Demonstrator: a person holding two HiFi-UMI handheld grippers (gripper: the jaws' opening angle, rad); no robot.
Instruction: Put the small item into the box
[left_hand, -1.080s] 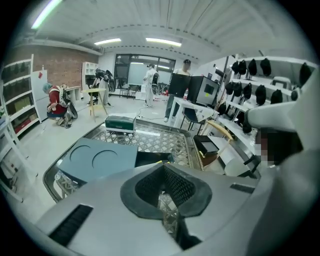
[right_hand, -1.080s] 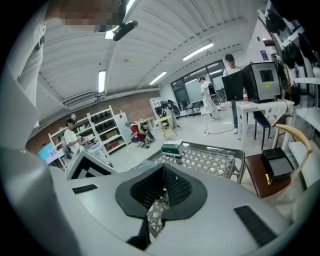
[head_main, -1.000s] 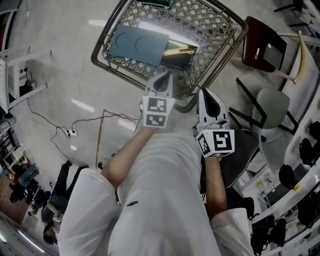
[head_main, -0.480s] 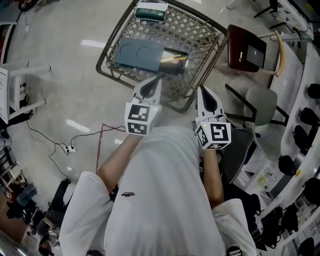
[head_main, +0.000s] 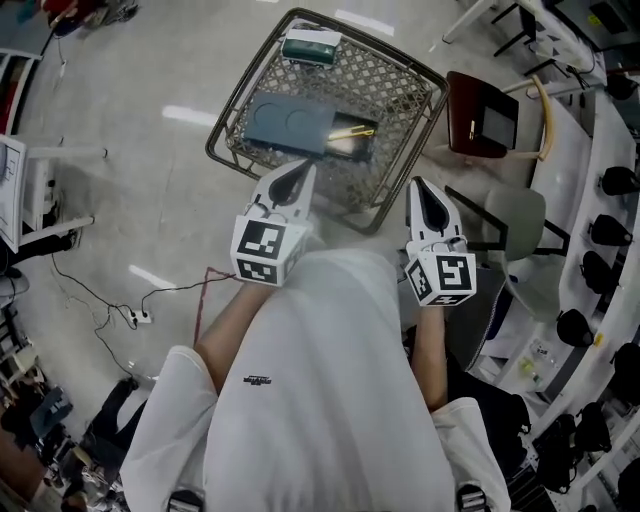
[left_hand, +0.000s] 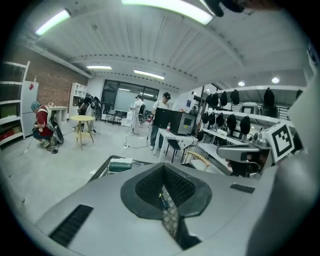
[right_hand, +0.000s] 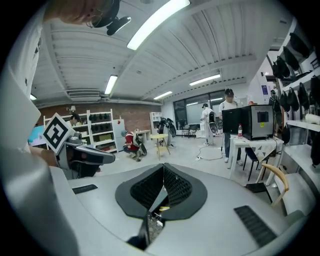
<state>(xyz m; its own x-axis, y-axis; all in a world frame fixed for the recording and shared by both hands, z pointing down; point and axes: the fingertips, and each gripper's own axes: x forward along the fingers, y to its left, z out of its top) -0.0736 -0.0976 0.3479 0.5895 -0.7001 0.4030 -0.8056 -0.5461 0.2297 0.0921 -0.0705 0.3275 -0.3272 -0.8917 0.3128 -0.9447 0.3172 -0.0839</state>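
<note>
the wire basket (head_main: 395, 190) stands on the floor in front of the person and holds three groups of contents. at its far end lies a small green-and-white carton (head_main: 310, 47), close to the rim. near the middle lies a blue-grey panel (head_main: 288, 122) with two round recesses in its face; it rests flat on the mesh. just beside it, on the right as the head view shows it, sits a dark open box (head_main: 352, 148), touching or slightly overlapped by the panel. a slim yellow item (head_main: 352, 132) lies across the top of the dark open box; whether it sits fully inside cannot be told. the left gripper (head_main: 303, 168) hangs above the near edge of the basket, apart from all contents. its own view shows the left gripper (left_hand: 162, 166) with both pads pressed together at the tips and nothing between them; basket mesh shows through the slot lower down, and the green-and-white carton (left_hand: 120, 165) is visible past the jaw housing. the right gripper (head_main: 418, 184) hangs over the floor just outside the near right corner of the basket. its own view shows the right gripper (right_hand: 164, 168) with pads likewise meeting at the tips and holding nothing. a chair (head_main: 485, 115) with a dark red seat stands beside the basket on the right.
</note>
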